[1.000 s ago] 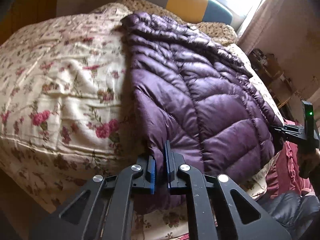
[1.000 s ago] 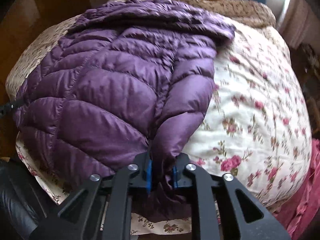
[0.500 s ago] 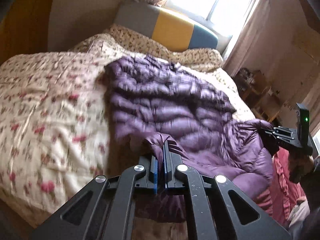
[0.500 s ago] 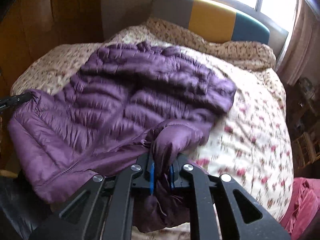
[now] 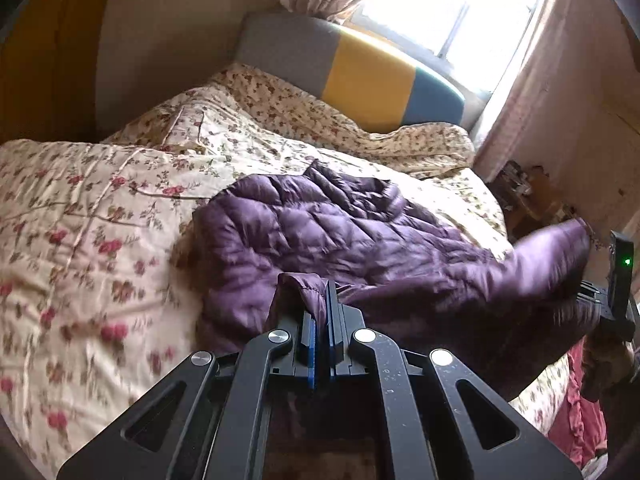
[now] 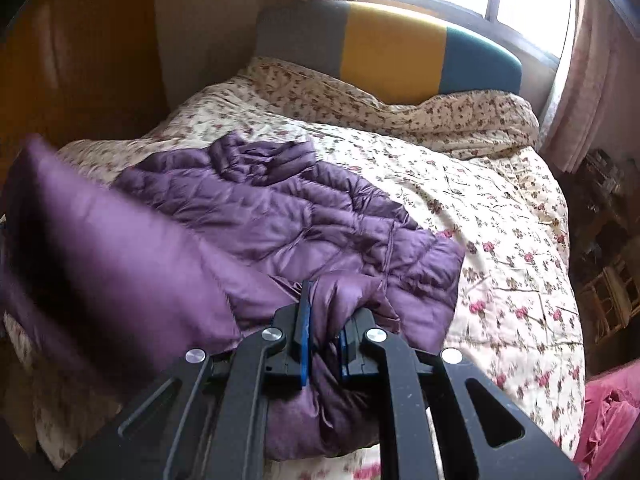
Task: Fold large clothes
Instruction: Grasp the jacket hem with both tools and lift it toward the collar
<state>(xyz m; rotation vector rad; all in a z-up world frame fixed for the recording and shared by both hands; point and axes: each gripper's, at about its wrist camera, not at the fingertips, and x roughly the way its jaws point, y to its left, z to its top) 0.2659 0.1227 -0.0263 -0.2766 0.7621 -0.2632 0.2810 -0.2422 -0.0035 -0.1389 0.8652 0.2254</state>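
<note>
A purple quilted puffer jacket (image 5: 320,232) (image 6: 256,208) lies on a bed with a floral quilt (image 5: 80,240) (image 6: 500,220). Its near hem is lifted off the bed at both corners and folds toward the collar end. My left gripper (image 5: 320,312) is shut on one hem corner, a fold of purple fabric pinched between its blue pads. My right gripper (image 6: 322,320) is shut on the other hem corner, with a thick bunch of fabric between its pads. The right gripper's body (image 5: 616,300) shows at the right edge of the left wrist view, behind the raised hem.
A grey, yellow and teal headboard (image 5: 360,76) (image 6: 392,52) stands under a bright window with pink curtains (image 6: 588,92). Cluttered shelves (image 6: 608,272) stand right of the bed. Red cloth (image 6: 608,412) lies at the lower right. A brown wall (image 6: 72,60) is on the left.
Both grippers rose and moved toward the headboard, carrying the jacket's hem up off the bed edge. The jacket went from lying flat to being bunched, its lower half lifted and folding over.
</note>
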